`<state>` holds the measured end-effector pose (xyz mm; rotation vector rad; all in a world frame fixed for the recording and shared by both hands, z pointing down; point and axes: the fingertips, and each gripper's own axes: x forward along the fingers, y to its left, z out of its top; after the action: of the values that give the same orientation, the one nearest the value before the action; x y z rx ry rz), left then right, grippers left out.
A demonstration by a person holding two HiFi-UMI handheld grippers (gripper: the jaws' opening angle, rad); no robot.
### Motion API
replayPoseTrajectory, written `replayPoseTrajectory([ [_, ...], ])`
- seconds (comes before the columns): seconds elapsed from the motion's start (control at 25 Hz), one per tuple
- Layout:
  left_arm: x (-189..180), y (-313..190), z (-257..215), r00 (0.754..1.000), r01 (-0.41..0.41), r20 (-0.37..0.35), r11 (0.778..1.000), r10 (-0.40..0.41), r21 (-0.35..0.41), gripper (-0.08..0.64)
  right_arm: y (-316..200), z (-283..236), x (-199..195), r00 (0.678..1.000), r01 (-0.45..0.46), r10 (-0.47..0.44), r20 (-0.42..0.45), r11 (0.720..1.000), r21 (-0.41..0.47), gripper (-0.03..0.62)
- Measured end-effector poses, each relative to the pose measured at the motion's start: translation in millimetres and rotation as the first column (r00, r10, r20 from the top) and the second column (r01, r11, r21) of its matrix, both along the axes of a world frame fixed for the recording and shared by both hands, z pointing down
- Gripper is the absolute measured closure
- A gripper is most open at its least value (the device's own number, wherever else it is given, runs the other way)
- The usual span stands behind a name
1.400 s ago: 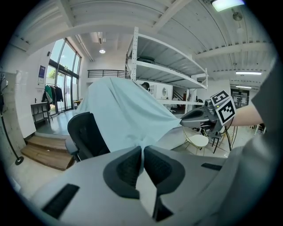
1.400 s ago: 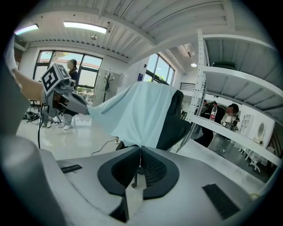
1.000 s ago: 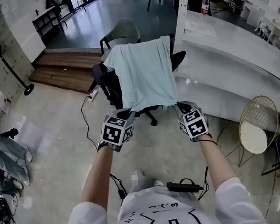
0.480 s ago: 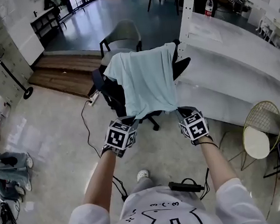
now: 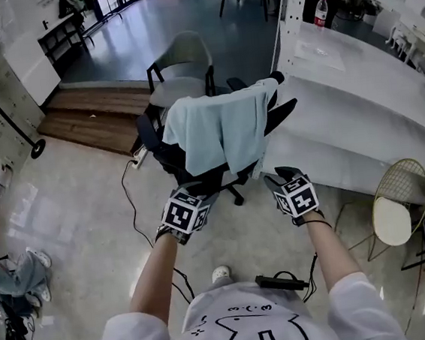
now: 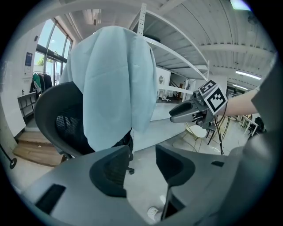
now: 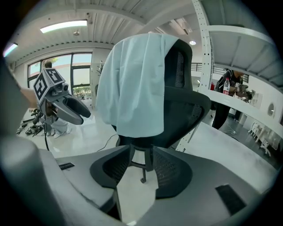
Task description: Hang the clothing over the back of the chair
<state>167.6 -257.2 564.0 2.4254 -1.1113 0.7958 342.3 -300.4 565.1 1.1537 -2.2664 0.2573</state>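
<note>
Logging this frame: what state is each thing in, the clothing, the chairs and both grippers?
Shirt: draped over the back of the chair, held by neither gripper.
Chair: upright, back covered by the shirt.
Left gripper: jaws open, just been opening, nothing between them.
Right gripper: jaws open, just been opening, nothing between them.
Armchair: upright, seat empty.

- Clothing [image 5: 223, 130], frame centre: thin pale blue-green cloth, matt, hanging in soft folds.
- Chair [image 5: 161, 152] under it: black, with a matt plastic frame and arms. The back panel is an open mesh weave, seen in the right gripper view.
- Floor [image 5: 74, 218], left: pale, polished and glossy, with light reflections.
- Step [image 5: 97, 113], upper left: brown wood planks, low sheen.
- Counter [image 5: 355, 90], right: white, smooth, faintly shiny.
- Wire chair [image 5: 395, 184], lower right: gold-coloured metal wire with a pale round seat pad.
- Second chair [image 5: 182, 63], top centre: grey matt shell on dark legs.
</note>
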Motion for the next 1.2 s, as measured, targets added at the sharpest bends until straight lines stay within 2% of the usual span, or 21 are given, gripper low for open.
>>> replayPoseTrajectory([
  [0.28, -5.0, -15.9, -5.8, 0.999, -0.028, -0.029, 1.000, 0.028, 0.012, 0.224, -18.4, -14.1, -11.3, 0.998, -0.013, 0.012, 0.067, 1.000, 0.004, 0.313],
  [0.6, -10.7, -23.7, -29.9, 0.987, -0.003, -0.161, 0.999, 0.010, 0.046, 0.218, -22.5, -37.4, -19.8, 0.996, -0.038, 0.033, 0.081, 0.998, 0.052, 0.313],
  [0.92, -8.2, -18.6, -60.0, 0.978, 0.031, -0.209, 0.992, -0.005, 0.121, 0.220, 2.8, -69.0, -37.6, 0.996, 0.032, -0.041, 0.078, 0.993, 0.118, 0.314],
  [1.08, -6.1, -14.2, -80.1, 0.961, 0.095, -0.273, 0.982, -0.047, 0.165, 0.250, 14.3, -92.5, -42.4, 0.993, 0.043, -0.061, 0.100, 0.984, 0.171, 0.381],
  [1.2, -4.7, -8.9, -98.7, 0.947, 0.131, -0.315, 0.969, -0.060, 0.211, 0.295, 17.8, -110.7, -43.5, 0.990, 0.025, -0.055, 0.128, 0.975, 0.222, 0.483],
])
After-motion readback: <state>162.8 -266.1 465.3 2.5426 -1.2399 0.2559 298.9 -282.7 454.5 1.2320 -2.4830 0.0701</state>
